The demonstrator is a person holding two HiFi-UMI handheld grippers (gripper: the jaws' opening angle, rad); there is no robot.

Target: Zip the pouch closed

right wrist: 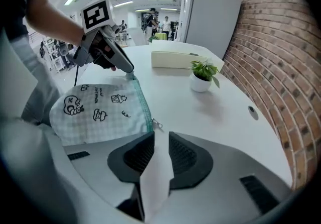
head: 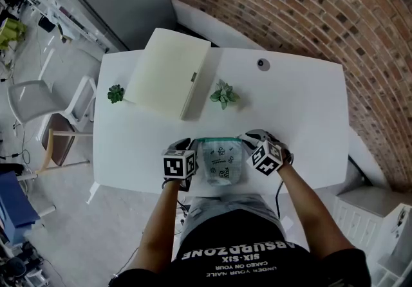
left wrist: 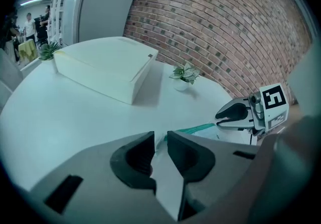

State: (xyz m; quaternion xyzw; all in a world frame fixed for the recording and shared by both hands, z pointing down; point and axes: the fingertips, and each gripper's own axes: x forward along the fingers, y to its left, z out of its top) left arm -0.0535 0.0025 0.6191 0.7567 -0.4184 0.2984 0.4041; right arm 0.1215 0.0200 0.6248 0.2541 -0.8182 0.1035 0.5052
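Observation:
The pouch (head: pixel 219 162) is pale checked cloth with cartoon prints and a teal zipper; it lies flat at the near edge of the white table (head: pixel 302 105). My left gripper (head: pixel 187 146) is at its left end and my right gripper (head: pixel 248 138) at its right end. In the right gripper view the pouch (right wrist: pixel 100 110) lies left of my open right gripper (right wrist: pixel 160 142), and the metal zipper pull (right wrist: pixel 156 125) sits just ahead of the tips, untouched. The left gripper (right wrist: pixel 129 70) rests at the far corner. In the left gripper view the left gripper (left wrist: pixel 160 142) shows a gap between its pads, with the zipper edge (left wrist: pixel 193 129) just beyond.
A flat white box (head: pixel 168 73) lies at the table's back left. A small potted plant (head: pixel 223 94) stands behind the pouch and another (head: pixel 116 93) near the left edge. A round grommet (head: pixel 263 64) is at the back. A chair (head: pixel 38 99) and a brick wall flank the table.

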